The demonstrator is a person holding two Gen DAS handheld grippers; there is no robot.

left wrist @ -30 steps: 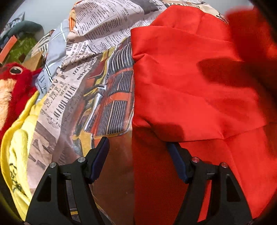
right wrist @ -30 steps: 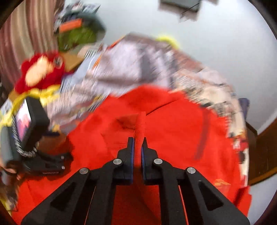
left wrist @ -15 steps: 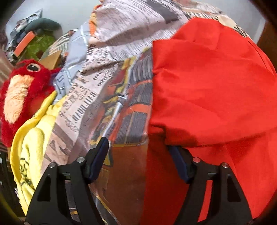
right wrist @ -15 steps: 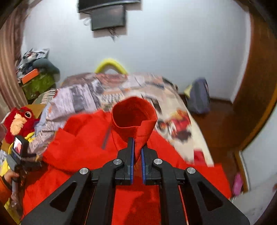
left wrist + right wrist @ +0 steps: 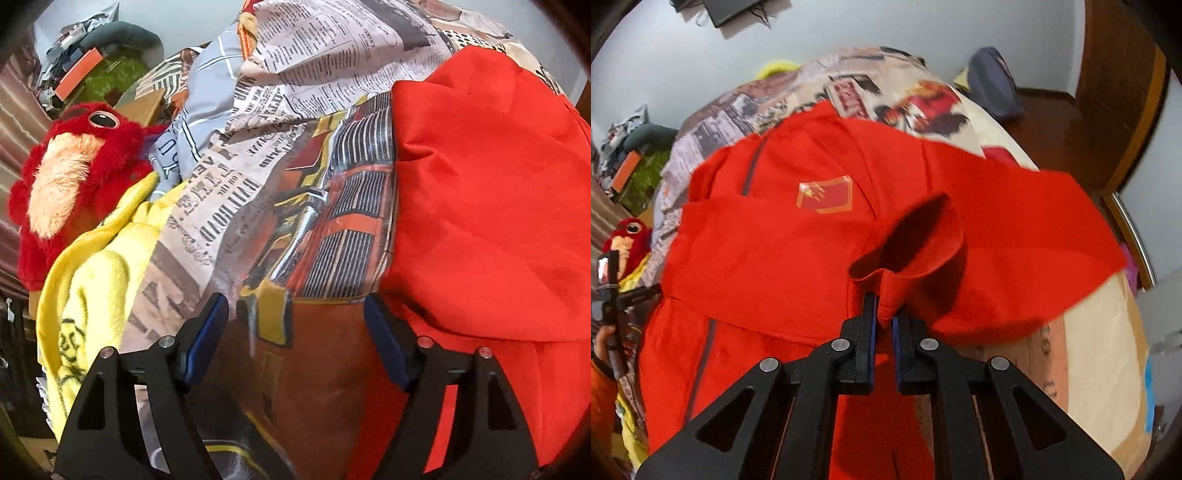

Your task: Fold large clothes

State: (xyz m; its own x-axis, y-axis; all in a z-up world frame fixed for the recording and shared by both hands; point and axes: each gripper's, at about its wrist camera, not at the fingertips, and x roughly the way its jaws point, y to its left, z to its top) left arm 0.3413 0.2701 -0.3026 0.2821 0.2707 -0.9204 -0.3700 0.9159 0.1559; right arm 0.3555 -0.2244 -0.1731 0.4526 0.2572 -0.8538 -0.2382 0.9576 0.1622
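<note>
A red jacket (image 5: 798, 258) with a grey zip and a chest badge lies spread on the printed bedspread (image 5: 849, 85). My right gripper (image 5: 883, 306) pinches the jacket's sleeve cuff (image 5: 916, 243), which stands up as an open tube above the fingers. Its jaws are just starting to open, with the fabric still between the pads. In the left wrist view my left gripper (image 5: 293, 301) is open over the bedspread (image 5: 295, 184) with nothing between its fingers. Its right finger sits beside the folded edge of the jacket (image 5: 480, 203).
A red plush toy (image 5: 66, 177) and a yellow blanket (image 5: 96, 295) lie at the bed's left side. Clutter is piled by the far left wall. A grey backpack (image 5: 993, 85) rests on the wooden floor to the right of the bed, near a brown door (image 5: 1119, 74).
The right gripper carried the sleeve cuff across the jacket, down towards its near right side, and rolled. The left gripper drifted left off the jacket's edge, over the bedspread.
</note>
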